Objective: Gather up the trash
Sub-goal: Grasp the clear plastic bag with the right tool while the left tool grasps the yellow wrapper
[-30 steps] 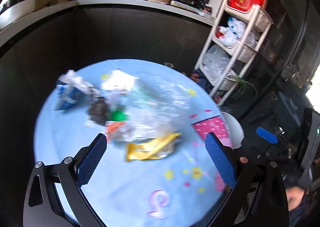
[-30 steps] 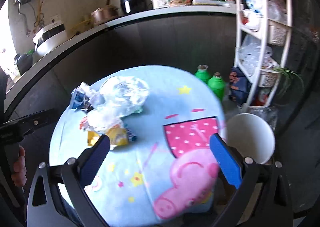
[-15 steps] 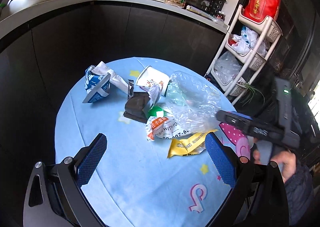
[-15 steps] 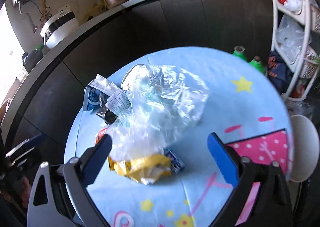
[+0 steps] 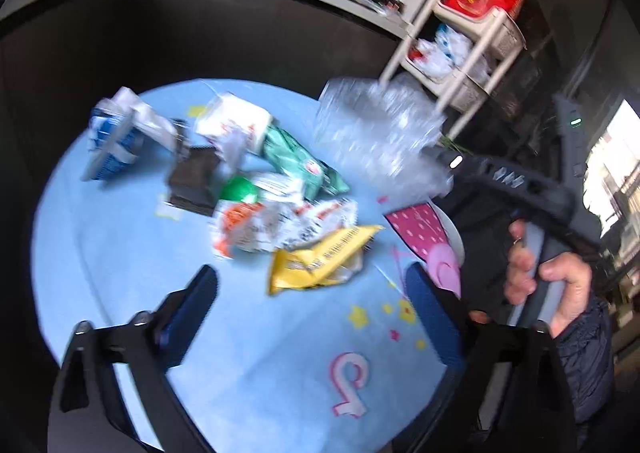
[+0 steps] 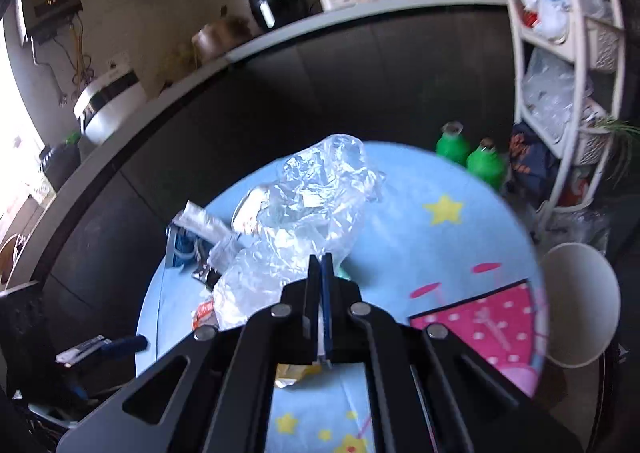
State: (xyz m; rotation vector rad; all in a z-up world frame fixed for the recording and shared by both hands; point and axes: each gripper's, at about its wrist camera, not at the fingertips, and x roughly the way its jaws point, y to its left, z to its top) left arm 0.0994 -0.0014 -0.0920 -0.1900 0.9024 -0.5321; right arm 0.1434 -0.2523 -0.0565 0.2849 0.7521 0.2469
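My right gripper (image 6: 320, 265) is shut on a clear crumpled plastic bag (image 6: 308, 209) and holds it lifted above the round blue table (image 6: 460, 237); the bag also shows in the left wrist view (image 5: 376, 141). My left gripper (image 5: 312, 289) is open and empty, low over the table just before a yellow wrapper (image 5: 320, 257). Behind it lie a white and orange wrapper (image 5: 276, 225), a green packet (image 5: 300, 161), a dark wrapper (image 5: 192, 181), a white box (image 5: 236, 125) and a blue carton (image 5: 116, 145).
A white bin (image 6: 576, 301) stands at the table's right edge. Two green bottles (image 6: 472, 153) stand on the floor behind the table. A white shelf rack (image 5: 460, 53) is at the right, and a dark counter (image 5: 180, 13) with appliances curves behind.
My right gripper has shut on the plastic bag and lifted it off the pile, uncovering the green packet. My left gripper has drifted closer to the yellow wrapper.
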